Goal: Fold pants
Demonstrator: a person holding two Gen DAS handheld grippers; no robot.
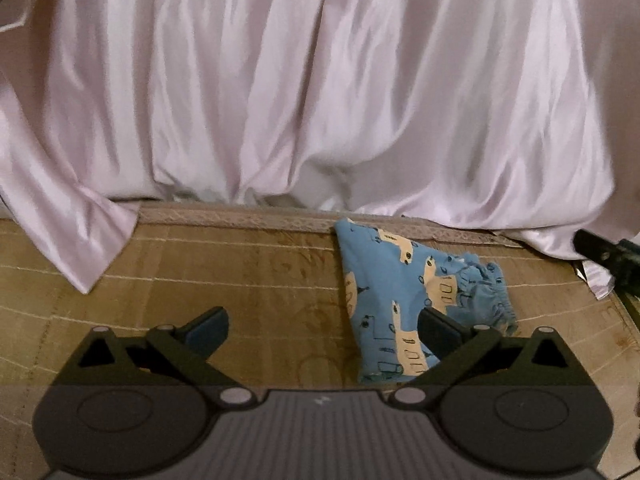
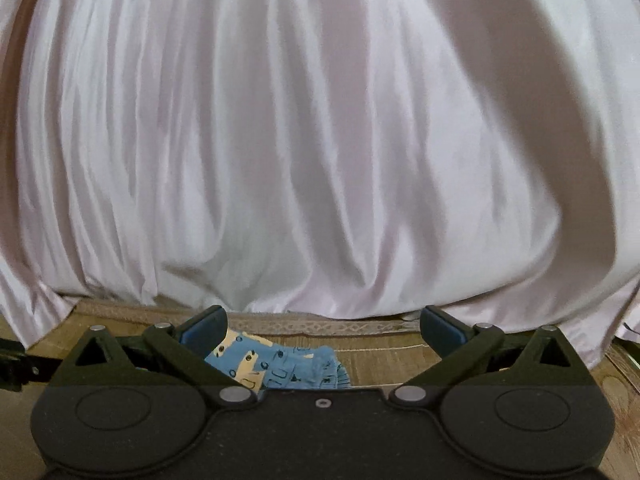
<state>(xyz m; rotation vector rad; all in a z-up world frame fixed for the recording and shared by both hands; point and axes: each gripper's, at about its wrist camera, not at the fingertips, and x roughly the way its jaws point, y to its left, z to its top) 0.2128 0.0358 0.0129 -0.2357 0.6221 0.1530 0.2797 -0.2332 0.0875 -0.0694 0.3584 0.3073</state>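
Both grippers sit with their fingers spread wide and nothing between them. From my left gripper [image 1: 322,330], the pants [image 1: 404,300] lie ahead and to the right; the right finger's pad overlaps their near edge in the view, though I cannot tell whether it touches the cloth. From my right gripper [image 2: 322,330], the pants [image 2: 280,364] lie low and close, just ahead of the body and toward the left finger, partly hidden behind the gripper itself.

They are folded into a compact bundle: blue fabric printed with cream shapes and small dark outlines, with a gathered elastic waistband bunched at the right end. The bundle rests flat on a tan woven mat [image 1: 240,280] with a patterned border strip along its far edge, and its far corner reaches that border.

Beyond the mat hangs a pale satin curtain [image 1: 320,80], its hem pooling on the mat's left side. My left gripper looks along the mat at a shallow downward angle; the right one looks lower and more level, nearer the curtain. Its dark frame [image 1: 604,258] shows at the far right of the left view.
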